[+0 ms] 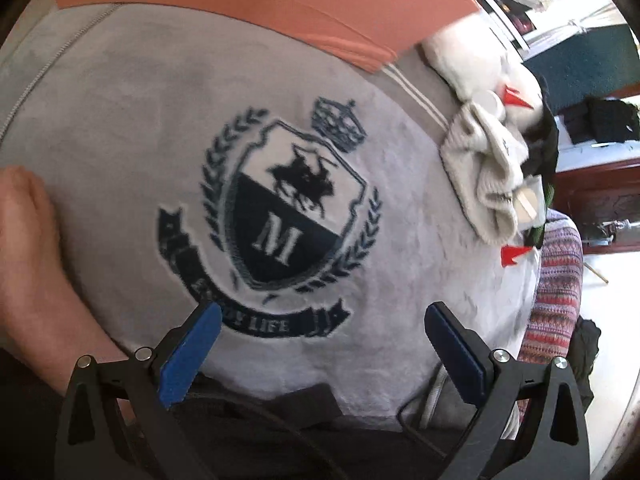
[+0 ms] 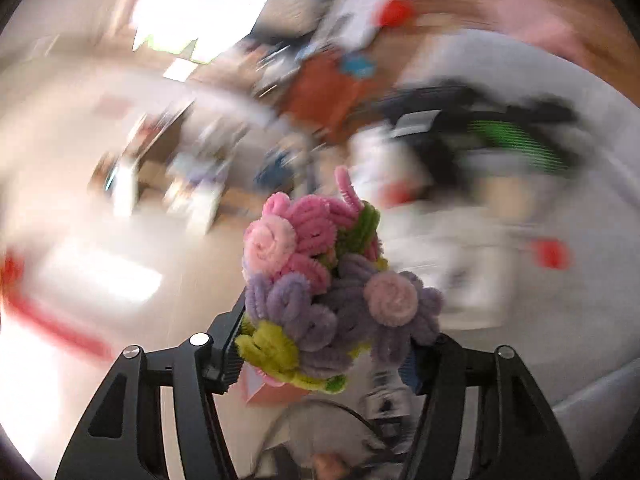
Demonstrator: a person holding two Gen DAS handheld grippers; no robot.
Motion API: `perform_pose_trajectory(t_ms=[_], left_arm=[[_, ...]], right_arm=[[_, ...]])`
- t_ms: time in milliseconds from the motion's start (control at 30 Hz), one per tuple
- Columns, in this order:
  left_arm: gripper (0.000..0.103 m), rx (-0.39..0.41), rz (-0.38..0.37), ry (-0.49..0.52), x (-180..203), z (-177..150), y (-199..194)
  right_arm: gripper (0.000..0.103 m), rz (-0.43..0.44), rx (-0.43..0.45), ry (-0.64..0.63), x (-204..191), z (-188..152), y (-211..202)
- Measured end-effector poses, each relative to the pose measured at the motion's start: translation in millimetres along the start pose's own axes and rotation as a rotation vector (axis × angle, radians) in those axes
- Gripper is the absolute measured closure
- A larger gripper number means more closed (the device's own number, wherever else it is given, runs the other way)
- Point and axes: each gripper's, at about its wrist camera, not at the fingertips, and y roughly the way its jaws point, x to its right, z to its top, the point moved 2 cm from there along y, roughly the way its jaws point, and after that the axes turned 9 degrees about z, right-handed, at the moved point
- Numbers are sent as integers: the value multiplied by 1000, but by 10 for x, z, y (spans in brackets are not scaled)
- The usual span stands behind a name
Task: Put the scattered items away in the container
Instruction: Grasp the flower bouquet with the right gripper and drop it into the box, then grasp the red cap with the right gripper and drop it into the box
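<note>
My right gripper (image 2: 324, 344) is clamped on the pipe-cleaner flower bouquet (image 2: 328, 280), lifted clear of the blanket (image 1: 120, 120). My left gripper (image 1: 320, 344) hangs empty, fingers apart, over the blanket's crest (image 1: 280, 216).

Bed cover: grey plush blanket (image 1: 120, 128) with a dark crest lying across most of the left view
Floor: pale floor (image 1: 608, 304) showing at right
Furniture: dark red wooden cabinet (image 1: 600, 196) standing beyond the bed
Light: bright window glare (image 2: 192, 8) washing out the blurred right view
</note>
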Motion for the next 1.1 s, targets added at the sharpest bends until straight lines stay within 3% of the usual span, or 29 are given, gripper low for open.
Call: perform_pose_trajectory(t_ms=[33,67,100,200,333,400,500,567,700,800,967,1033,1067,1100], left_arm=[[1,14,-8,-9,8,53,-14],[1,27,-15,-17,-7,89,-48],[1,40,-22,-26,-15,139,-72],[1,74,-43,-66,-68,249,-153],[1,49,-66,-121,-191,292,-128],[1,35,-66,-129,-187,283,-91],[1,16,-68,-110,-113,228,-46],[1,9,-62,-83,-28,197,-15],[1,-1,-38,-34,133,150,82],[1,-4,-6,-14,155,125,146],[1,-20,43,-50,57,168,262],[1,-19,61,-50,42,178,294],[1,-20,65,-50,44,175,303],[1,-23,67,-49,51,174,316]], right_arm=[[22,2,-27,-45,-297,-13,201],[5,16,-55,-104,-624,-30,419],[1,35,-71,-191,-973,-52,643],[1,-9,-109,-444,-1661,-180,1080],[9,-18,-130,-467,-1664,-281,1065],[24,-95,-114,-460,-1323,-230,907],[40,-303,-63,-435,-553,-105,377],[43,-472,-49,-372,79,-71,23],[47,-647,-108,-167,1199,-86,-260],[47,-681,-163,-109,1659,-120,-153],[47,-735,-199,-84,1991,89,98],[56,-774,-207,-75,2124,119,121],[77,-768,-220,-38,2257,111,95],[79,-747,-216,1,2317,100,46]])
